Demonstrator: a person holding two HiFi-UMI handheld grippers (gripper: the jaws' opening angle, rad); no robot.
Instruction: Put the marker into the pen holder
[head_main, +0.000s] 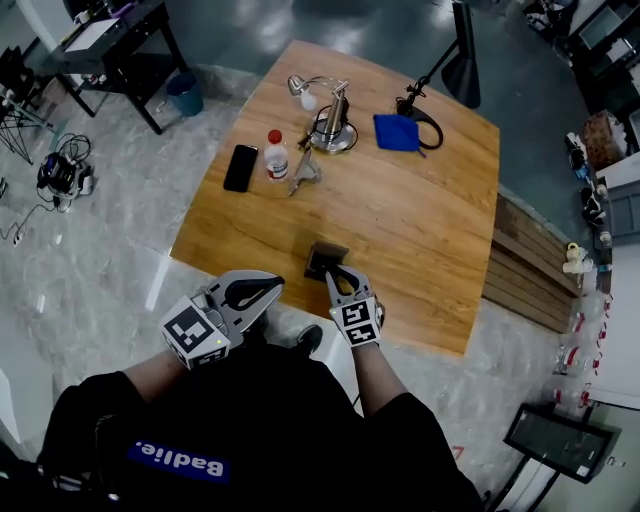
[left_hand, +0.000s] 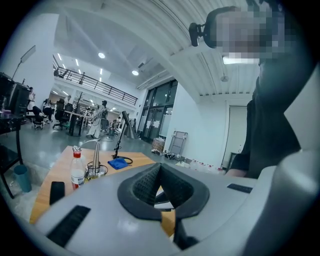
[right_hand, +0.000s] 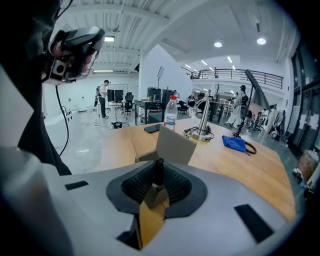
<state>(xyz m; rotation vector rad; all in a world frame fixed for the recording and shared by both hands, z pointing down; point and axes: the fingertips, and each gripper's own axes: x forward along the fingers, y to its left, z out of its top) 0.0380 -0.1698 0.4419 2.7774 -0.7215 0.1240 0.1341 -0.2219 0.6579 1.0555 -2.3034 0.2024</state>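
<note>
Right gripper (right_hand: 156, 186): we found its jaws clamped on the dark marker (right_hand: 158, 169), which stood upright between them. Pen holder (right_hand: 173, 145): a grey box at the near edge of the table (head_main: 420, 230), just beyond the marker; we could not tell whether the two touched. Left gripper (left_hand: 161, 176): jaws together on nothing, held off the near edge. Bottle (head_main: 276, 155) and phone (head_main: 240, 167): toward the far left edge, well apart from the holder. Progress, as we judged it: marker picked up; lowering into the holder and release left to do.
</note>
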